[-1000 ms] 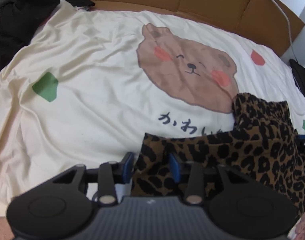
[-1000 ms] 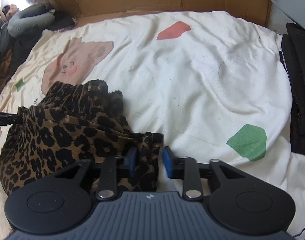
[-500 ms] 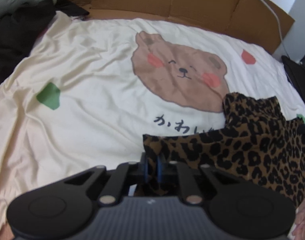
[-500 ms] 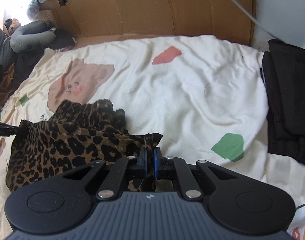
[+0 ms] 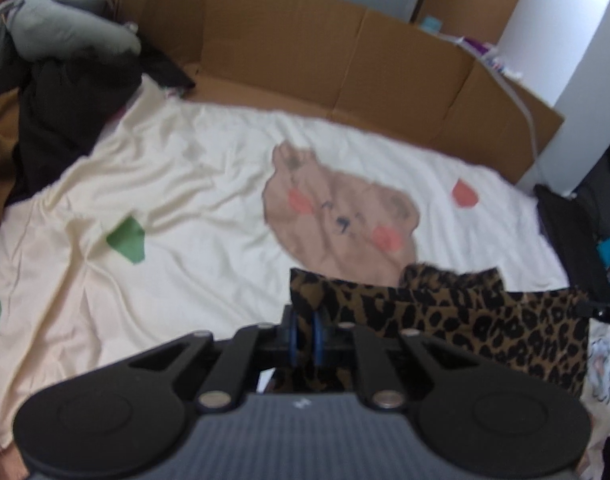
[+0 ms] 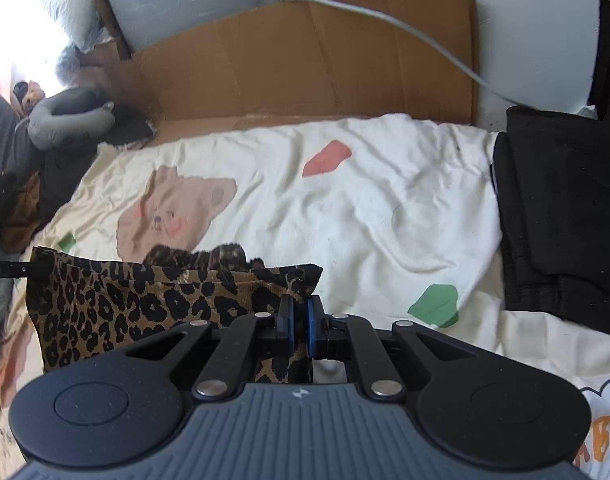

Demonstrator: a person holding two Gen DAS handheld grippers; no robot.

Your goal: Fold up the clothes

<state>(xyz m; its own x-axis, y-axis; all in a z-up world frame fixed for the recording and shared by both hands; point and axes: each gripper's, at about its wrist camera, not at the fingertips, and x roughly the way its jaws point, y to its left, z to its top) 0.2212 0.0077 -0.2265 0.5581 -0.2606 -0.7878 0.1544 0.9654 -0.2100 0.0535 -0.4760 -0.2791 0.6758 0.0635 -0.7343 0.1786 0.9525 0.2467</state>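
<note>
Left gripper (image 5: 304,334) clamping one top corner of the leopard cloth (image 5: 485,320), right gripper (image 6: 299,326) pinching the opposite corner. Cloth hanging stretched between them, sagging a bit, just above the cream bear sheet (image 6: 365,200). Cardboard (image 6: 305,60) standing behind, black clothes (image 6: 565,200) lying off right.

Matte black left gripper (image 5: 304,334) and right gripper (image 6: 299,320), ribbed grey bodies, silver rivets, seemingly blue-padded jaws.

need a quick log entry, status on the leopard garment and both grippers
Left gripper and right gripper shut on leopard-print garment corners. Garment stretched between them above bedsheet. Nothing obstructing.
</note>
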